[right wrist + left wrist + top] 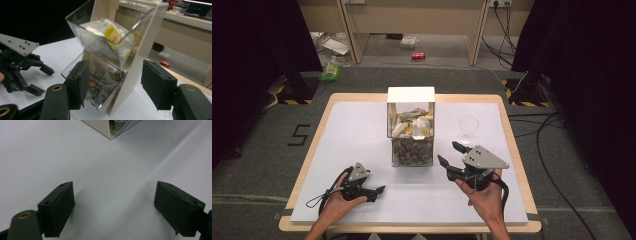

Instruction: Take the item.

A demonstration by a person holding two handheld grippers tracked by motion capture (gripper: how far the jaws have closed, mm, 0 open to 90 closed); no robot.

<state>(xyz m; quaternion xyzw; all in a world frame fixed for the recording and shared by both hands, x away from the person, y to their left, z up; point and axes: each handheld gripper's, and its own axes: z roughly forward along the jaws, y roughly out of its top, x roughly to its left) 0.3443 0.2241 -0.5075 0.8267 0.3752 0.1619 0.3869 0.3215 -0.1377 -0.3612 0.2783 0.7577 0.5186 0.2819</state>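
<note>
A clear two-tier dispenser box (pixel 410 127) with a cream frame stands mid-table. Its upper bin holds pale and yellow tea bags, its lower bin brown packets. My right gripper (pixel 448 153) is open just right of the box's lower bin, jaws pointing toward it. In the right gripper view the box (pixel 112 50) stands close beyond the spread jaws (pixel 115 85), apart from them. My left gripper (pixel 377 194) rests low at the front left, open and empty, jaws pointing right. In its own view the jaws (pixel 115 207) frame bare white sheet, with the box's corner (pixel 110 127) farther off.
A clear glass (pixel 468 127) stands upright right of the box, behind the right gripper. The white sheet (pixel 352 135) covers the wooden table (pixel 323 112). A red can (pixel 418 56), cables and clutter lie on the floor beyond. The left gripper (pixel 42 80) appears in the right gripper view.
</note>
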